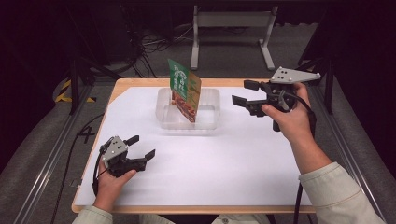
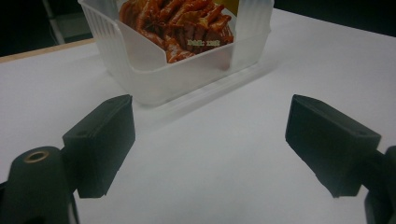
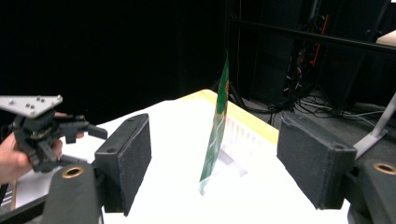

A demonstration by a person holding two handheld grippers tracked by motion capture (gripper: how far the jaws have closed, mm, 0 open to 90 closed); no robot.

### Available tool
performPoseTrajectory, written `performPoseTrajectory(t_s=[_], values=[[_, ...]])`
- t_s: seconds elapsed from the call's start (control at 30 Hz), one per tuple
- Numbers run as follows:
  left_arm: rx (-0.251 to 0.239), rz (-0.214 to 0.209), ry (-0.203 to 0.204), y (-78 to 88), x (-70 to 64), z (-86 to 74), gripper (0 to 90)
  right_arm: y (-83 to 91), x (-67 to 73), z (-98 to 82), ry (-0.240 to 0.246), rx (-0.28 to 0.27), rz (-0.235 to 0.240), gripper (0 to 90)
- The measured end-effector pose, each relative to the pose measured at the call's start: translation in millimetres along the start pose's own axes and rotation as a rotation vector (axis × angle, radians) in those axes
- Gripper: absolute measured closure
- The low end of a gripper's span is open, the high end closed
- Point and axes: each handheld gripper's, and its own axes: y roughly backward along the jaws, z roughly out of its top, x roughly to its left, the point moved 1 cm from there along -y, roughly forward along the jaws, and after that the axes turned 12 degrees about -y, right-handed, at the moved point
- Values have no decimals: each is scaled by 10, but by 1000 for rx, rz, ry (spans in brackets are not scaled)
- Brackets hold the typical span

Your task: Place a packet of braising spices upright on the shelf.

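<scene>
On the table, left to right:

Table point(image 1: 140, 84): a wooden top covered almost wholly by a white sheet point(image 1: 224, 158), seen from the high view with the person's forearms coming in from the near edge.

Left gripper point(image 1: 138, 147): held low over the near-left part of the sheet by the left hand point(image 1: 112, 179). Its two black jaws stand spread apart with nothing between them, aimed toward the middle of the table. A grey plate sits on its top.

Left gripper view: the jaws rise wide apart from the bottom corners, white sheet between them, and the clear container point(image 2: 149, 70) stands beyond them, apart from both jaws.

Clear container point(image 1: 210, 100): a translucent plastic tub resting on the sheet toward the far middle of the table.

Snack packet point(image 1: 185, 91): a flat green packet with a picture of red-orange food on it, standing upright on its lower edge inside the container and rising well above the rim, leaning slightly. In the left gripper view the printed food picture point(image 2: 180, 25) shows through the tub's cut-away front wall.

Right gripper point(image 1: 246, 92): held by the right hand point(image 1: 289, 119) above the far-right part of the sheet, just to the right of the container, jaws parted and empty, pointing left at the packet.

Right gripper view: the packet point(image 3: 215, 128) appears edge-on between the two open jaws, farther off and untouched by either; the left gripper point(image 3: 91, 128) shows at the left edge.
</scene>
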Motion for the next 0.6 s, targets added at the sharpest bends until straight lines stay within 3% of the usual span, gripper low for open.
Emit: performPoseTrajectory(t_s=[0.2,0.4,0.6], values=[[-1,-18,5,37,-11,19,167,193,-28,-208,37,-10,12,258],[-6,-29,-1,69,-13,28,170,306,-62,-373,36,-28,20,257],[-15,-35,3,120,-16,24,170,379,-133,-670,39,-24,4,248]])
